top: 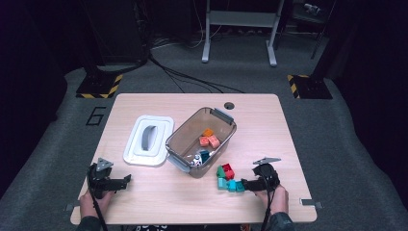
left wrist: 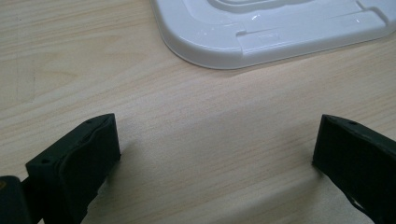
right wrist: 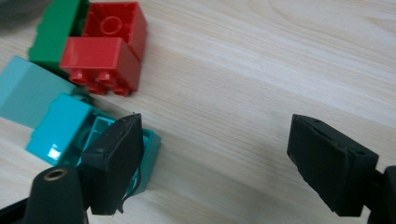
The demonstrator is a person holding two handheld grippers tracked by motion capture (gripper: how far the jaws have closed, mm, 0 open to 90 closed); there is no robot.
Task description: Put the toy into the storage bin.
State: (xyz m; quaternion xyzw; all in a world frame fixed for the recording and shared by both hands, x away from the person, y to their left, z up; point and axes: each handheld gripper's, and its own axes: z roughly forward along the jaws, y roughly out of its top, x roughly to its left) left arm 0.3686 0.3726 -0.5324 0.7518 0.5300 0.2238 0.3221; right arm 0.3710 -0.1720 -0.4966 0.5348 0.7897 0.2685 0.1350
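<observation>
Dark room, grey carpet, cables on the floor; pale wood table (top: pixel 144 197) in the middle.

Clear bin (top: pixel 202 140) at table centre, lid off. White lid (top: pixel 148 140) lies flat at its 9 o'clock, just beside it.

Loose bricks at the bin's 5 o'clock: one green (right wrist: pixel 56 28), one red (right wrist: pixel 109 44), two teal (right wrist: pixel 60 126), four in all, touching in a cluster. Inside the bin: roughly three orange or pink bricks (top: pixel 210 139), a teal one and something white, though that count is unsure at this size.

Right gripper (top: pixel 248 184) at the cluster's 3 o'clock, jaws spread wide, holding nothing; one jaw overlaps a teal brick. Left gripper (top: pixel 122 182) at the lid's 6 o'clock, jaws apart, empty.

Likely step: loading bricks into the bin. Next move would need the right jaws to straddle a teal brick, then close.
</observation>
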